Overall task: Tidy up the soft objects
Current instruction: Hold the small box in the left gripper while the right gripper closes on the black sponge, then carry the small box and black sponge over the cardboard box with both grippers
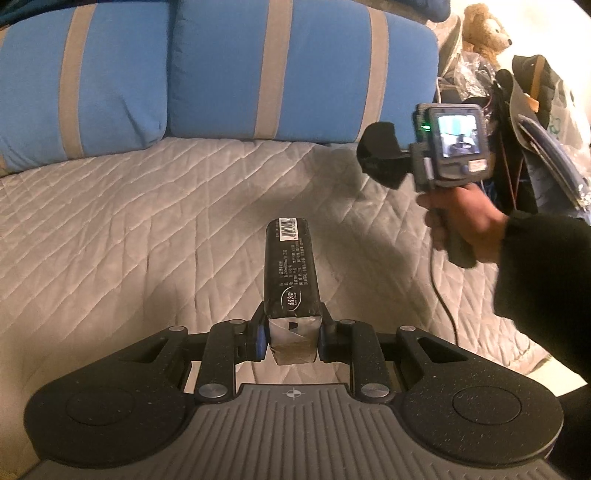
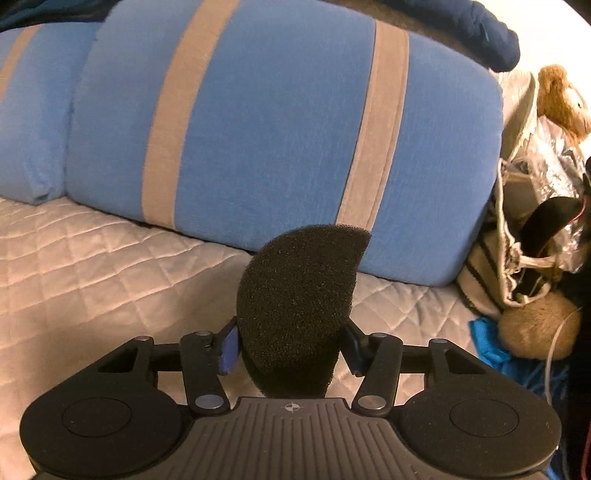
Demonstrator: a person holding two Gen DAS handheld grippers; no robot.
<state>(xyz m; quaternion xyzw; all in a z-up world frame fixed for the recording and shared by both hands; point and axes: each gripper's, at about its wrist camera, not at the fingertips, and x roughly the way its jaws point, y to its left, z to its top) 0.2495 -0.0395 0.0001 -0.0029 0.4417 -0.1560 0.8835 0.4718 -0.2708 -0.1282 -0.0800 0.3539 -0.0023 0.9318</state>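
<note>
My left gripper [image 1: 291,338] is shut on a black tissue pack [image 1: 291,266] with a barcode and white print. The pack sticks out forward above the quilted grey cover [image 1: 129,229]. My right gripper [image 2: 290,345] is shut on a black foam piece [image 2: 299,295] with a rounded top, held above the cover in front of a blue striped cushion [image 2: 277,129]. In the left wrist view the right gripper [image 1: 380,155] with the foam piece [image 1: 378,151] hovers at the right, held by a hand [image 1: 465,221].
Two blue cushions with grey stripes [image 1: 110,74] lean along the back. A brown teddy bear [image 1: 484,33] and bags with foil and cables [image 2: 532,229] crowd the right side. A tan fuzzy ball [image 2: 535,325] and blue cloth [image 2: 487,339] lie by the bags.
</note>
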